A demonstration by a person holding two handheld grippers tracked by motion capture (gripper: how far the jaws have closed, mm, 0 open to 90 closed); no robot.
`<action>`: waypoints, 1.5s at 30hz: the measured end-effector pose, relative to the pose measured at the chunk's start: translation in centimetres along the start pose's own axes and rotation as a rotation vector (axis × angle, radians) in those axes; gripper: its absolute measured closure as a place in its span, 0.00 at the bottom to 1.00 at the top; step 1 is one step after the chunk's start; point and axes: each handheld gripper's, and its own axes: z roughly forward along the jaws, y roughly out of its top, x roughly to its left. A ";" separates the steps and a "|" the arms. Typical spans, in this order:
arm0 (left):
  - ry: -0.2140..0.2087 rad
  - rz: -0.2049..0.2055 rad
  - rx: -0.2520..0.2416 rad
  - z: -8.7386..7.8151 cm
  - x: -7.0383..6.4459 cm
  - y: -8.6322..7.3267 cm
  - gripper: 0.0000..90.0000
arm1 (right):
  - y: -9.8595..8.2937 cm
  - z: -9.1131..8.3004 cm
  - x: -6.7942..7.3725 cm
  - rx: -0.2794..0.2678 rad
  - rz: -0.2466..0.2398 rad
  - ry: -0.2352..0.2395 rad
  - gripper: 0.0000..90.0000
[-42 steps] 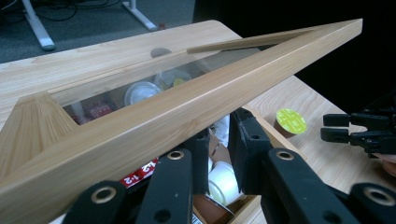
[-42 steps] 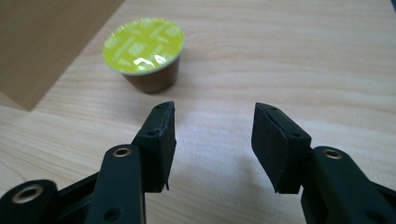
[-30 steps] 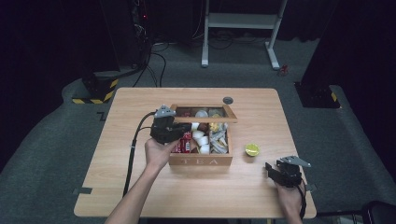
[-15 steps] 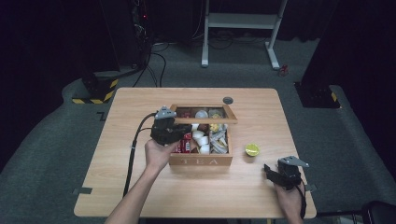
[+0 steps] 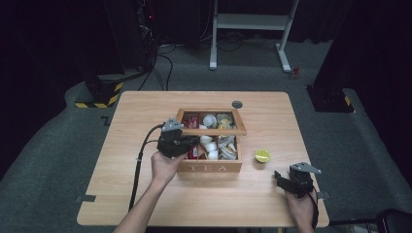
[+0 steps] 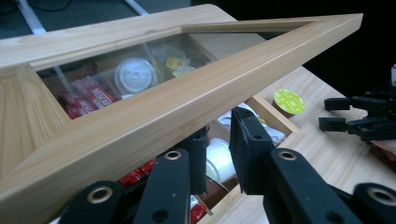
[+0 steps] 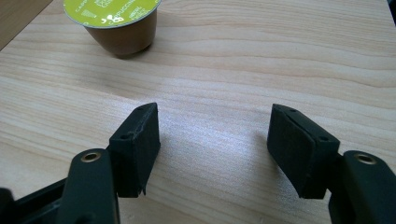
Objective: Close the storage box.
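Left gripper (image 6: pixel 219 140): jaws nearly together, narrow gap, tips tucked beneath front rail of glazed lid (image 6: pixel 187 107). Cannot tell whether clamped on the rail or merely propping it from below. Lid tilted partway up over wooden tea box (image 5: pixel 214 168), mid-tabletop (image 5: pixel 145 107), hinged at far side.

Compared against the last second: no visible shift in lid angle or in either hand. Judged as a pause mid-opening; lid not yet swung fully back.

Right gripper (image 7: pixel 212 135): jaws wide apart, empty, resting low over bare wood at near right corner, well apart from the box.

Around: lime-topped capsule (image 7: pixel 116 23) upright on tabletop between box and right gripper. White capsules and red sachets visible through the glass. Nothing obstructing lid's swing rearward.
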 end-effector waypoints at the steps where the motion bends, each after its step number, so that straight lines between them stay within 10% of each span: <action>1: 0.002 0.006 0.005 0.0 0.0 -0.1 0.85 | 0.0 0.0 0.0 0.000 0.000 0.000 0.38; 45: -0.042 -0.028 0.103 1.9 -0.2 -5.8 0.87 | 0.0 0.0 0.1 0.002 -0.002 0.003 0.36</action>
